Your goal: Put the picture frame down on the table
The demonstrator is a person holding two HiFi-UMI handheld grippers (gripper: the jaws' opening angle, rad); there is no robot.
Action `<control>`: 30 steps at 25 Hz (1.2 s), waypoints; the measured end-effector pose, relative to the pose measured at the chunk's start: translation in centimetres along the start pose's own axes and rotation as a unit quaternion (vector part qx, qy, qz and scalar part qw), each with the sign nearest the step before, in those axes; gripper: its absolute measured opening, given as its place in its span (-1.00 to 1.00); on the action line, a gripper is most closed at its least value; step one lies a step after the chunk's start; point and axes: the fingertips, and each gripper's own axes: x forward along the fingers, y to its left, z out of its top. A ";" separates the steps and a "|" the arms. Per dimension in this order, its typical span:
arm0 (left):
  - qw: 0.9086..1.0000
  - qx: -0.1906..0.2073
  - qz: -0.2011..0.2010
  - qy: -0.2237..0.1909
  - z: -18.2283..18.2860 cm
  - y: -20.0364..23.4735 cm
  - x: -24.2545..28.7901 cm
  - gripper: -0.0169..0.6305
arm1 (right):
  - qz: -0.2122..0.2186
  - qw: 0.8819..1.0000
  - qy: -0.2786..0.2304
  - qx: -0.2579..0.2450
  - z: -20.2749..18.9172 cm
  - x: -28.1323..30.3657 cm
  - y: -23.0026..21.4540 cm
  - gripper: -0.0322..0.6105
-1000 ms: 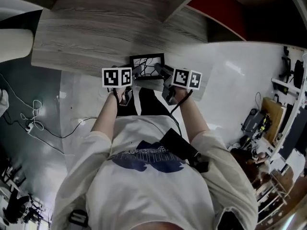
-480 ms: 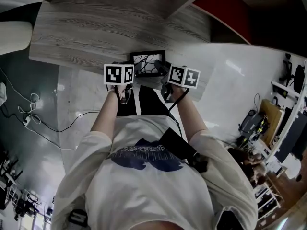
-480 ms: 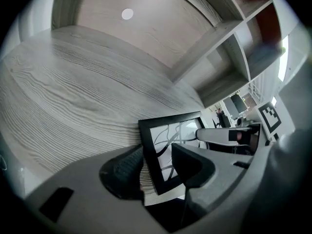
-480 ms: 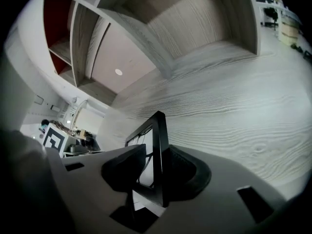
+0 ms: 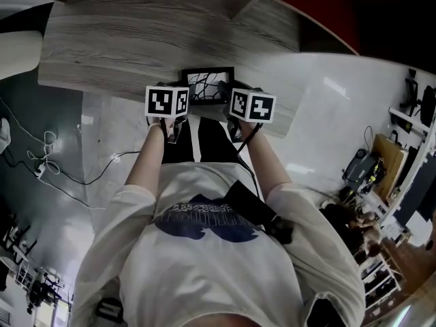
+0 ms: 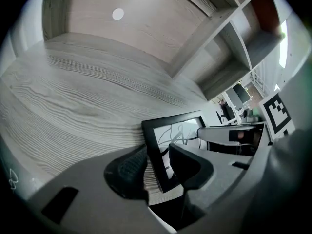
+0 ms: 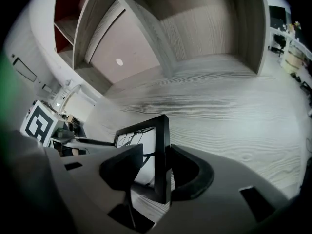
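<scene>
With the right gripper's (image 7: 156, 156) jaws just opened wide off the black picture frame (image 5: 208, 85) and the left gripper's (image 6: 158, 156) narrowing yet loose around it, the frame seemingly rests at the wooden table's (image 5: 136, 39) near edge.

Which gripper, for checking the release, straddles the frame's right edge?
The right gripper: its jaws, just opening, stand apart around the right edge of the picture frame. The left gripper, jaws just closing, straddles its left edge.

free tabletop (image 6: 73, 96) ahead, upright picture frame (image 6: 168, 133) close, shelf divider (image 7: 146, 28) behind
</scene>
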 end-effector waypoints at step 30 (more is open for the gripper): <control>0.989 -0.020 -0.048 -0.136 4.4 -0.5 -6.1 -0.49 | 0.089 0.967 -0.146 0.186 4.6 -10.2 -2.1 -0.33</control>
